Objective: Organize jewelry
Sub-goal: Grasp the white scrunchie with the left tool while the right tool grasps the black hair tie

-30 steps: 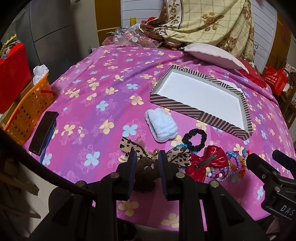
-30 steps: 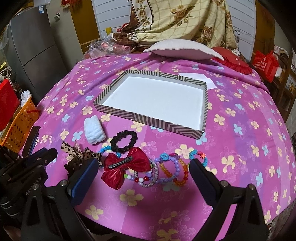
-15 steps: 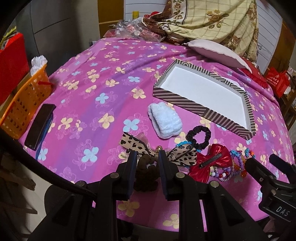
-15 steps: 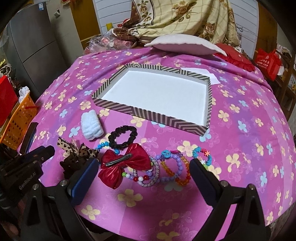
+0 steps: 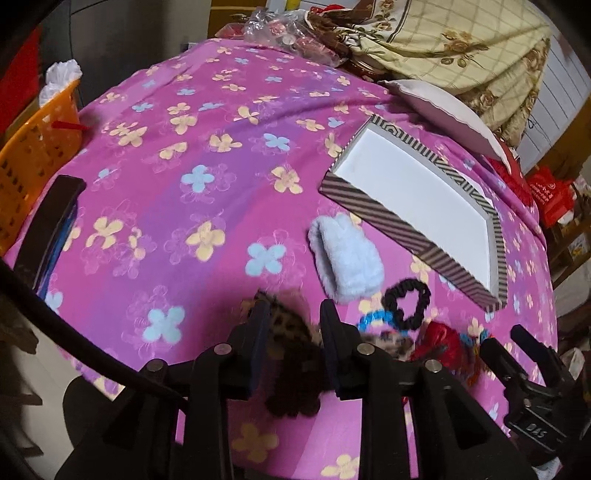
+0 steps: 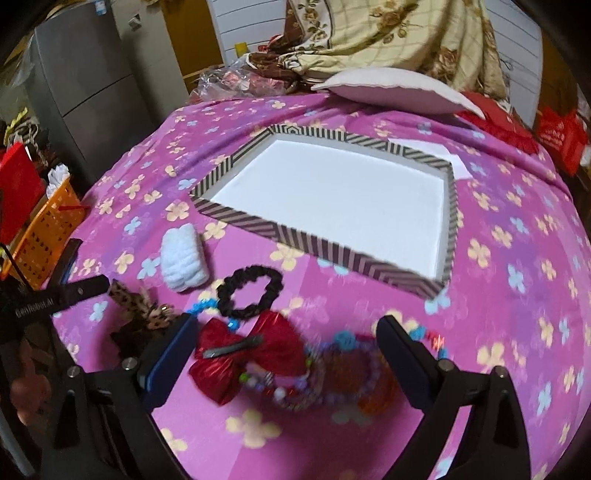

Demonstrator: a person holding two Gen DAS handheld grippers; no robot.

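A striped box lid with a white inside (image 6: 332,192) lies on the pink flowered cloth; it also shows in the left wrist view (image 5: 413,192). In front of it lie a white fluffy scrunchie (image 6: 183,258), a black scrunchie (image 6: 249,291), a red bow clip (image 6: 251,350) and beaded bracelets (image 6: 332,373). My left gripper (image 5: 293,325) is shut on a leopard-print bow with a brown scrunchie (image 5: 291,354), at the cloth's near edge. My right gripper (image 6: 286,339) is open, its fingers wide on either side of the red bow and bracelets.
An orange basket (image 5: 33,155) and a dark phone (image 5: 55,225) lie at the left edge. A white pillow (image 6: 391,90), a blanket (image 6: 388,33) and a plastic bag (image 5: 280,29) sit behind the lid. A red bag (image 6: 561,136) stands at the right.
Both grippers have moved forward and lower over the cloth. The left one still holds the leopard bow, now carried closer to the white scrunchie. The right one now straddles the red bow and bracelets.
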